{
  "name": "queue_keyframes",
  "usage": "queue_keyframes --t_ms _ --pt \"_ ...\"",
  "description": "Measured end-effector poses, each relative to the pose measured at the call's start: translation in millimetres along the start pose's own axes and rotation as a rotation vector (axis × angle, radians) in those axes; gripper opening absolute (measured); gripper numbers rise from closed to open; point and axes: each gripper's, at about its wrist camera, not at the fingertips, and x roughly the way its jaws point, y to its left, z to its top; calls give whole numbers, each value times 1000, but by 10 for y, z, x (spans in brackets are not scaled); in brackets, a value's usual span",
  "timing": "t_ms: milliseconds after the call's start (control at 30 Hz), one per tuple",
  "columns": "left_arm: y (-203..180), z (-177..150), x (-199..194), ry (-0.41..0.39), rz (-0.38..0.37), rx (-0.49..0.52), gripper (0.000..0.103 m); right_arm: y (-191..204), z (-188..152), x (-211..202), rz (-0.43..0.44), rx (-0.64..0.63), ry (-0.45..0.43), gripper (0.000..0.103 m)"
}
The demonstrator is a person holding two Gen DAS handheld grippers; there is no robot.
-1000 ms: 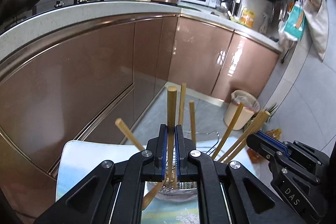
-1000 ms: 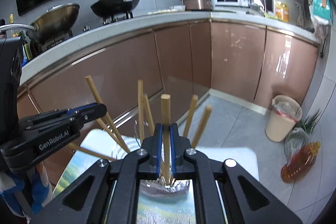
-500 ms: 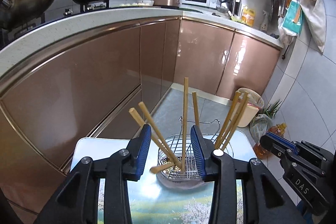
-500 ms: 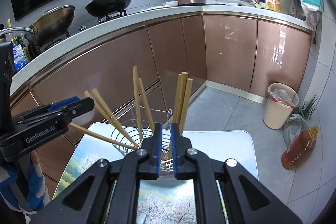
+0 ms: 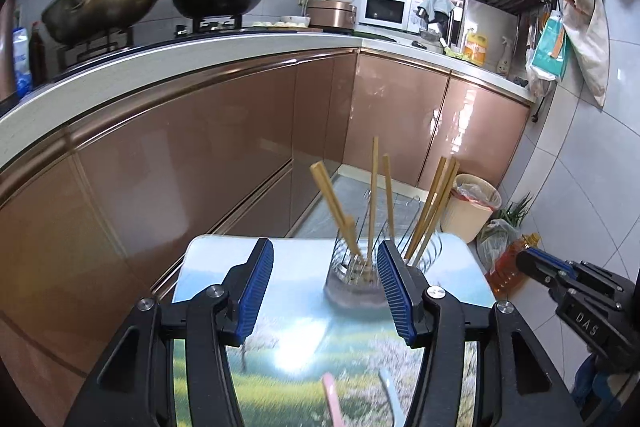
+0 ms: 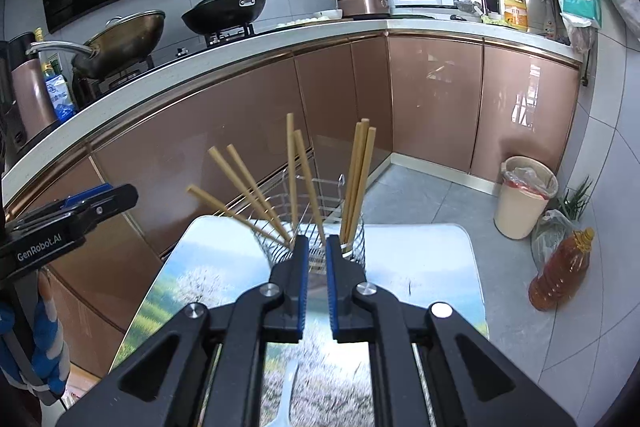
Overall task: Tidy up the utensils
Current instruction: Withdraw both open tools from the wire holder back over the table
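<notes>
A wire utensil holder (image 5: 352,267) stands on a small table (image 5: 288,307) with a landscape print, and also shows in the right wrist view (image 6: 320,223). Several wooden chopsticks (image 5: 372,195) stand in it, also in the right wrist view (image 6: 292,171). My left gripper (image 5: 326,287) is open and empty, just short of the holder. My right gripper (image 6: 316,267) has its jaws a narrow gap apart with nothing between them, close before the holder. A pink handle (image 5: 332,399) and a pale one (image 5: 390,399) lie on the table near me.
Copper-coloured kitchen cabinets (image 5: 200,155) stand behind the table under a white counter (image 6: 240,55) with woks. A bin (image 6: 524,195) and an oil bottle (image 6: 560,271) stand on the floor to the right.
Both grippers let go of the chopsticks they held, leaving them in the holder. Both have drawn back from it. The left jaws opened wide; the right opened slightly.
</notes>
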Motion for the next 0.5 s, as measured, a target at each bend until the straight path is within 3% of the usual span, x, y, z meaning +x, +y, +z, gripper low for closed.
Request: queue_keyframes --t_ms 133,233,367,500 --pt "106 -132 -211 -1 7 -4 54 118 -122 -211 -2 -6 -8 9" --pt "187 -236 -381 -6 13 -7 61 210 -188 -336 -2 -13 -10 10" --pt "278 -387 -577 -18 24 -12 65 297 -303 -514 -2 -15 -24 19" --pt "334 -544 -711 -29 43 -18 66 357 -439 -643 -2 -17 -28 21"
